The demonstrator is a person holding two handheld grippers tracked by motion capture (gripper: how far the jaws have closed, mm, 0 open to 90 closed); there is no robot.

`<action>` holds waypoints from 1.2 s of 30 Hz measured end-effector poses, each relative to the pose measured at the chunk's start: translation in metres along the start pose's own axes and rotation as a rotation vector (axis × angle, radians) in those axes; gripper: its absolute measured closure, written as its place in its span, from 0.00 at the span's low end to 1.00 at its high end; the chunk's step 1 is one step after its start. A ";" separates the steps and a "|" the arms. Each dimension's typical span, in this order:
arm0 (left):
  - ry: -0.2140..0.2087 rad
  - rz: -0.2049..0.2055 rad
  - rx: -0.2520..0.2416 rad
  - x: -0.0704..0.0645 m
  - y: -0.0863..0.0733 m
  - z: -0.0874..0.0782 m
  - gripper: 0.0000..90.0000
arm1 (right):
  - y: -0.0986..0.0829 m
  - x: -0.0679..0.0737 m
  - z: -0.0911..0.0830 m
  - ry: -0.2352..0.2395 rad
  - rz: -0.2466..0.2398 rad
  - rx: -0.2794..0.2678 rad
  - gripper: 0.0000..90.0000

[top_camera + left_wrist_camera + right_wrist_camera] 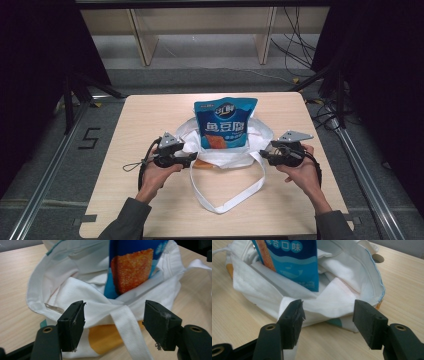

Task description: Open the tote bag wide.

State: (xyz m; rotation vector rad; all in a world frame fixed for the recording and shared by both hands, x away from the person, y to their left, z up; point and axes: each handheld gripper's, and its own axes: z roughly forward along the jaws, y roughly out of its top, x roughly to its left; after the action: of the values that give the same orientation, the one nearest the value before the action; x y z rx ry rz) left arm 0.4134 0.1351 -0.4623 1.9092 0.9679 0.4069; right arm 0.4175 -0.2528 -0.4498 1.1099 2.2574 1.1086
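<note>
A white cloth tote bag (227, 156) lies open in the middle of the table with a blue snack packet (225, 123) standing upright in its mouth. My left gripper (191, 159) sits at the bag's left edge, open, its jaws on either side of the bag's rim and a white strap (130, 332). My right gripper (263, 154) is at the bag's right edge, also open, with the bag's rim (332, 306) just beyond its jaws. The packet (132, 267) shows an orange food picture, and its blue lower corner (294, 262) rests inside the bag.
The bag's long white handle (230, 197) loops toward the front edge of the light wooden table (130, 195). An orange and teal print (105, 336) marks the bag's outside. Dark floor, metal rails and a wooden frame surround the table.
</note>
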 end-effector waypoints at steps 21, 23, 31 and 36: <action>-0.094 -0.006 -0.012 -0.030 -0.025 -0.030 0.32 | -0.016 0.027 -0.013 0.032 -0.100 -0.001 0.46; -0.094 -0.004 -0.009 -0.031 -0.027 -0.032 0.31 | -0.017 0.028 -0.014 0.038 -0.098 0.006 0.45; -0.099 -0.005 -0.009 -0.040 -0.037 -0.040 0.29 | -0.026 0.033 -0.021 0.037 -0.111 -0.003 0.45; -0.095 0.021 0.011 -0.043 -0.052 -0.050 0.28 | -0.036 0.038 -0.029 0.032 -0.106 0.003 0.44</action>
State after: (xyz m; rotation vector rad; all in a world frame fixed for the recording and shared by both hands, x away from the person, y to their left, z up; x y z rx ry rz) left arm 0.3311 0.1451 -0.4756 1.9320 0.8905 0.3211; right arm 0.3586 -0.2506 -0.4604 0.9686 2.3143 1.0882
